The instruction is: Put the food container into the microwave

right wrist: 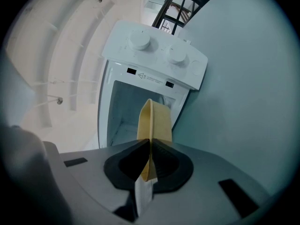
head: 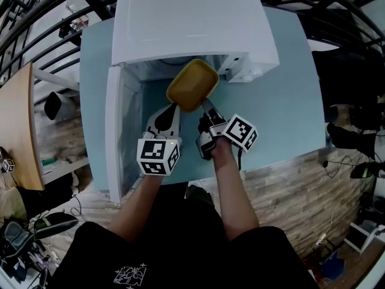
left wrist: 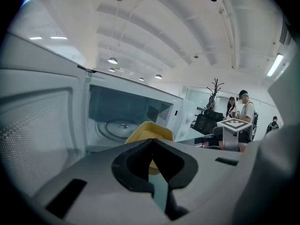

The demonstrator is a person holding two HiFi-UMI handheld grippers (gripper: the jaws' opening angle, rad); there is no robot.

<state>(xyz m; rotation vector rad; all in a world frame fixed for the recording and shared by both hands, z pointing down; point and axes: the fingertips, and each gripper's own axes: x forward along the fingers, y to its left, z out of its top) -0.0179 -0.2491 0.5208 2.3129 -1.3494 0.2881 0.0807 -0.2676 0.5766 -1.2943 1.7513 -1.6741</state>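
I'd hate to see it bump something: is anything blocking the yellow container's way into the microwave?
Nothing visible does. The microwave has its door swung open, the cavity holds only its turntable, and the yellow container, gripped by the left gripper and the right gripper, is at the opening.

The left tongs (left wrist: pixel 152 143) fill the lower part from 4 to 8 o'clock. Their dark jaws are pressed together on the near rim of the yellow food container (left wrist: pixel 149 129), with a sliver of yellow between them. Just beyond it, toward 10 o'clock, the microwave (left wrist: pixel 101 100) stands open, and its glass turntable (left wrist: pixel 120 125) is visible in the cavity. The open door (left wrist: pixel 37 125) takes up 9 o'clock. At 3 o'clock, far back, stand several people (left wrist: pixel 244 112).
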